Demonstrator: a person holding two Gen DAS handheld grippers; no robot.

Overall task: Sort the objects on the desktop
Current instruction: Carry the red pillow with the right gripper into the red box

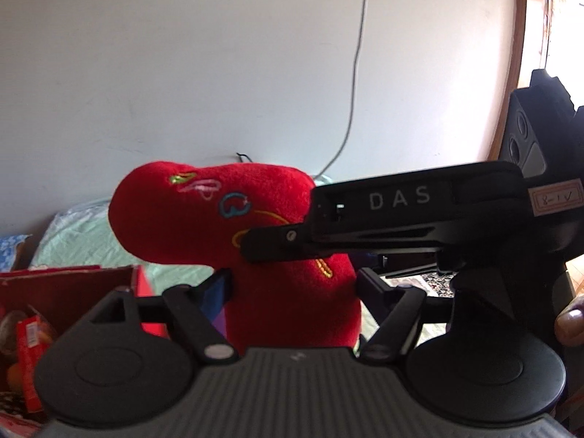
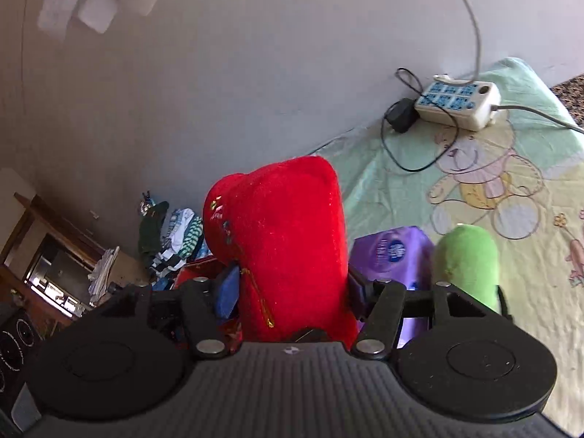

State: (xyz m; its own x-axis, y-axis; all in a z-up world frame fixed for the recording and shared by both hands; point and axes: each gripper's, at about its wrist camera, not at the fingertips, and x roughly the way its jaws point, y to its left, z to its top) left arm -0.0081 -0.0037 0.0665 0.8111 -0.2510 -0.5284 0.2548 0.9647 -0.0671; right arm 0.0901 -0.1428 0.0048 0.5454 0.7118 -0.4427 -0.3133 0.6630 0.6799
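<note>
Green sheet [image 2: 401, 182] behind; red plush [image 1: 292, 303] upright, top bent left, both hand-held grippers clamping.

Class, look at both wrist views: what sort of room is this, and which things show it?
Probably a bedroom: a pale green cartoon-bear bedsheet, a white power strip lying on it, and folded striped clothes piled by the wall.

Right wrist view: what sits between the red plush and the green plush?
A purple packet lies between the red plush, held in the right gripper, and the green plush; it shows in the right wrist view only.
</note>
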